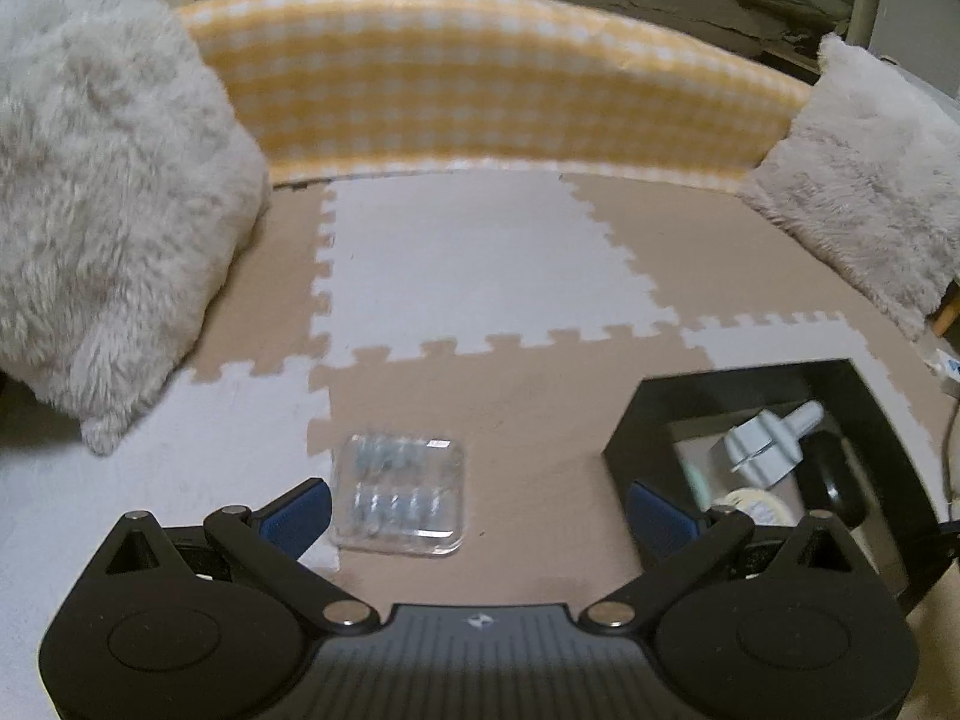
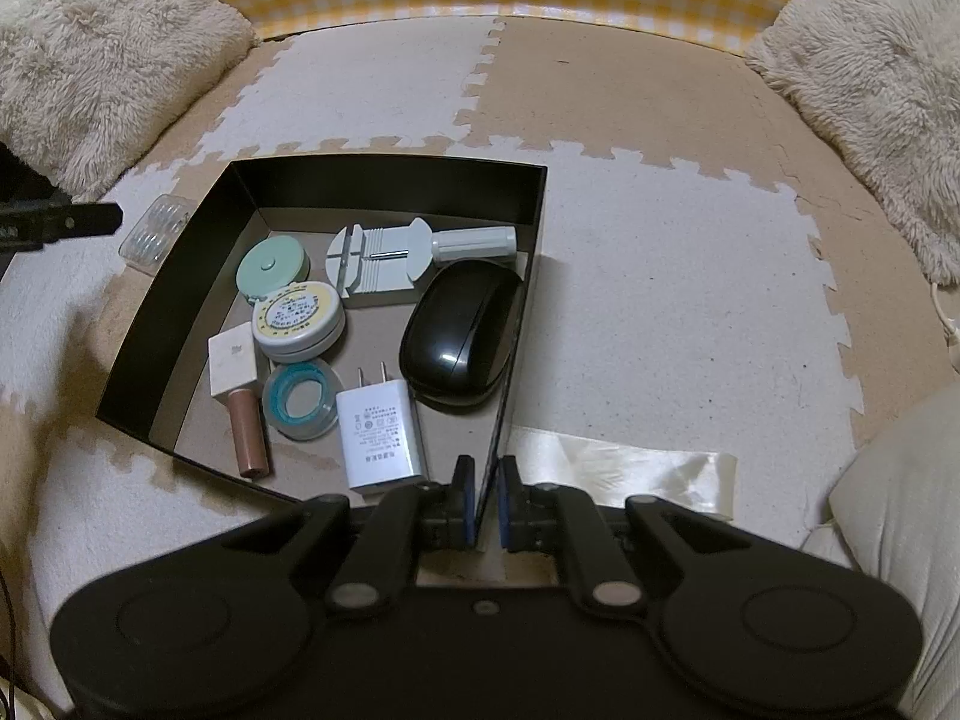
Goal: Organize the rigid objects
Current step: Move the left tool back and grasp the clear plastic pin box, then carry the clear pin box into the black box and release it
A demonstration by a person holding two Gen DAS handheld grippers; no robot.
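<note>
A clear plastic case [image 1: 399,495] lies on the foam mat, just ahead of my open left gripper [image 1: 480,513], nearer its left finger. It also shows in the right wrist view [image 2: 153,229], left of the black box [image 2: 390,177]. My right gripper [image 2: 486,501] is shut on the box's near right wall. The box holds a black mouse [image 2: 459,336], a white charger [image 2: 381,435], a grey watch tool [image 2: 414,255], two round tape measures [image 2: 297,318], a tape roll [image 2: 300,399], a white block [image 2: 234,360] and a brown tube [image 2: 249,432].
Fluffy cushions [image 1: 102,180] [image 1: 864,180] flank a yellow checked backrest [image 1: 480,78]. The box [image 1: 888,480] sits right of my left gripper. A cream ribbon [image 2: 630,468] lies right of the box. A white cable [image 2: 948,324] runs at the far right.
</note>
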